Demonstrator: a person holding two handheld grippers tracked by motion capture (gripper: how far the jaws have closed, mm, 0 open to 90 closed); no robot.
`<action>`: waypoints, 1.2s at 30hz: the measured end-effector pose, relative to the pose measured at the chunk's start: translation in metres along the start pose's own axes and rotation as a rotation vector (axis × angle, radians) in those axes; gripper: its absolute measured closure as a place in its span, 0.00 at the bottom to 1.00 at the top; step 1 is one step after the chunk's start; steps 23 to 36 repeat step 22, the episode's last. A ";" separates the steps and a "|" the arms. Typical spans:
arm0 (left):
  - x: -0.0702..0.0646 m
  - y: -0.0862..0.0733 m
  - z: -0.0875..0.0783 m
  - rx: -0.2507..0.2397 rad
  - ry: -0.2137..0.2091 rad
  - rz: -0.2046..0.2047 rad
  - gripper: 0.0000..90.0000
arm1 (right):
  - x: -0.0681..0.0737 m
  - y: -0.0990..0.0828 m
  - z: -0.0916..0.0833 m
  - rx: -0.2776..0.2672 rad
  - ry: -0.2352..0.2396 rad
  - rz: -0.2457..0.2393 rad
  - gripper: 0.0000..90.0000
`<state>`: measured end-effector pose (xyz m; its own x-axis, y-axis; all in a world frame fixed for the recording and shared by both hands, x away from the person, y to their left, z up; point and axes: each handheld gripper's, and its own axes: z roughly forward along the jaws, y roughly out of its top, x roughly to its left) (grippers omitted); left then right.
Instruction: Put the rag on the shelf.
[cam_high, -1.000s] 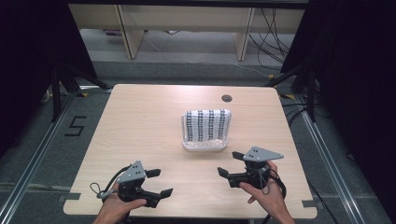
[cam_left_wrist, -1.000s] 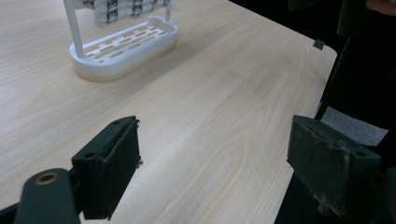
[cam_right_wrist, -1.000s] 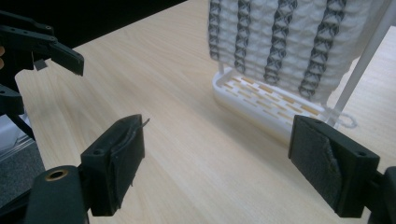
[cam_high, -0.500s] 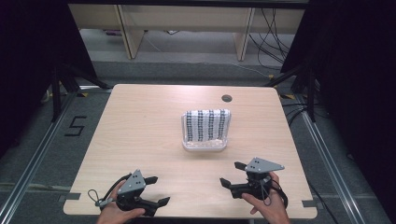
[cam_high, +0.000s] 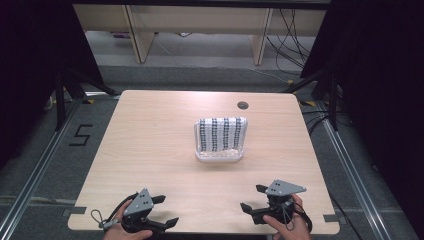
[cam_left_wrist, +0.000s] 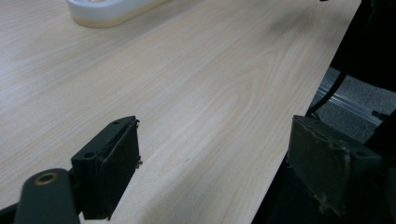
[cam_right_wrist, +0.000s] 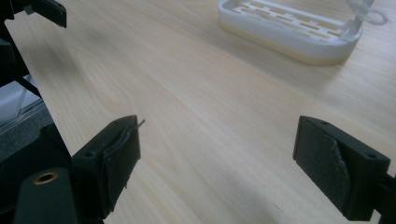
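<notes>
White slatted tray (cam_high: 220, 152) with striped cloth (cam_high: 220, 133) at mid-worktop (cam_high: 150, 140), long axis crosswise. Left claw (cam_high: 162, 210) and right claw (cam_high: 252, 198) at near edge, both spread, empty; well apart from tray, right one nearer.

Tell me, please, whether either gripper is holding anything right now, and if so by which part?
Nothing is held. The left gripper and the right gripper both stand open over the table near its front edge, apart from the white tray.
</notes>
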<state>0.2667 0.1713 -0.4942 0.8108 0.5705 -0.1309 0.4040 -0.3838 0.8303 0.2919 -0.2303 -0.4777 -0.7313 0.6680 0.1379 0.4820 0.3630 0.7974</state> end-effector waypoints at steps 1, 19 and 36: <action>0.000 0.000 0.000 0.012 0.000 0.011 0.18 | 0.001 -0.003 -0.001 0.005 -0.007 0.001 0.18; 0.001 -0.004 0.005 -0.002 0.004 -0.026 0.18 | 0.003 -0.013 0.000 0.028 -0.012 -0.001 0.18; 0.003 -0.004 0.004 0.016 -0.001 -0.026 0.18 | 0.001 -0.013 0.000 0.029 -0.009 -0.004 0.18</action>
